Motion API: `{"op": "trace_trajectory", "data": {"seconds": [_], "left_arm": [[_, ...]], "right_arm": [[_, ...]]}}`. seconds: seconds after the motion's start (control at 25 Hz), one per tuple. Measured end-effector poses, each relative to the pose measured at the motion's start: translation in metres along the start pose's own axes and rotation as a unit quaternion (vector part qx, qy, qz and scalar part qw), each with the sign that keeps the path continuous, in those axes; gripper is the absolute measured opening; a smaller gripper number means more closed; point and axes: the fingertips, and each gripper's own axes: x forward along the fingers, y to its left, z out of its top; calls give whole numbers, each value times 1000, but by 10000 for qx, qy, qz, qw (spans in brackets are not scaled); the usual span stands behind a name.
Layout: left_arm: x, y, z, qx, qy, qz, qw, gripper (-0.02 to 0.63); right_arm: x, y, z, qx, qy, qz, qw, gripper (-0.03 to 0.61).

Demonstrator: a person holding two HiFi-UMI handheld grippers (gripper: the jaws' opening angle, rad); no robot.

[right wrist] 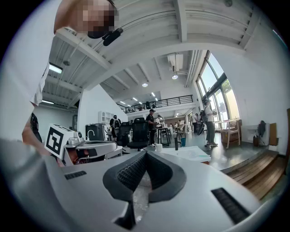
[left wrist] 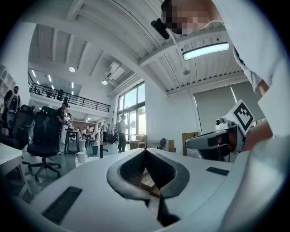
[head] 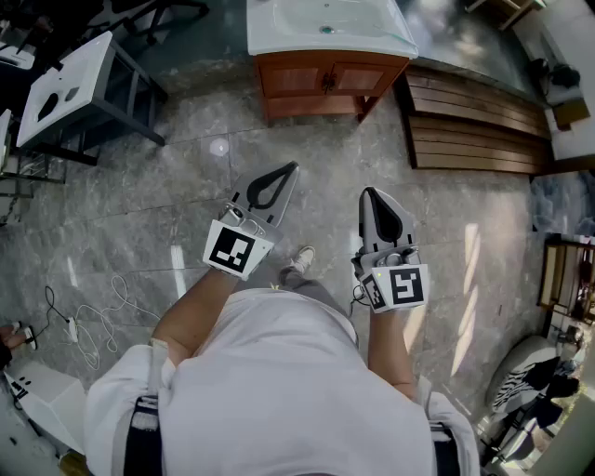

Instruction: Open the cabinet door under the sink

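Observation:
The sink unit stands at the far end of the floor in the head view: a white basin (head: 325,23) on a wooden cabinet (head: 327,80) with two doors, both closed. My left gripper (head: 292,169) is held at waist height well short of the cabinet. Its jaws are shut with nothing between them. My right gripper (head: 369,192) hangs beside it, also shut and empty. The left gripper (left wrist: 146,150) and the right gripper (right wrist: 146,153) each show their dark pads meeting at the tip. The white sink top (right wrist: 192,154) shows low in the right gripper view.
A dark wooden slatted platform (head: 476,123) lies right of the cabinet. A white table on a black frame (head: 67,85) stands at the left. Cables (head: 85,327) trail on the marble floor. My shoe (head: 299,261) points toward the cabinet. People and an office chair (left wrist: 44,136) are far off.

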Motion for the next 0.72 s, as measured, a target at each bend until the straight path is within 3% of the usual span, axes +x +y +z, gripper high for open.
{"op": "trace_trajectory", "data": {"seconds": [0.52,0.72], "left_arm": [[21,2,-4,79,136,187,9997,6],[32,-3,-12,49,152,354,9992,6]], "right_arm": [[14,-29,-3,90,-33,129,9999,31],[10,-51,-22,60,99,191,9998,31]]}}
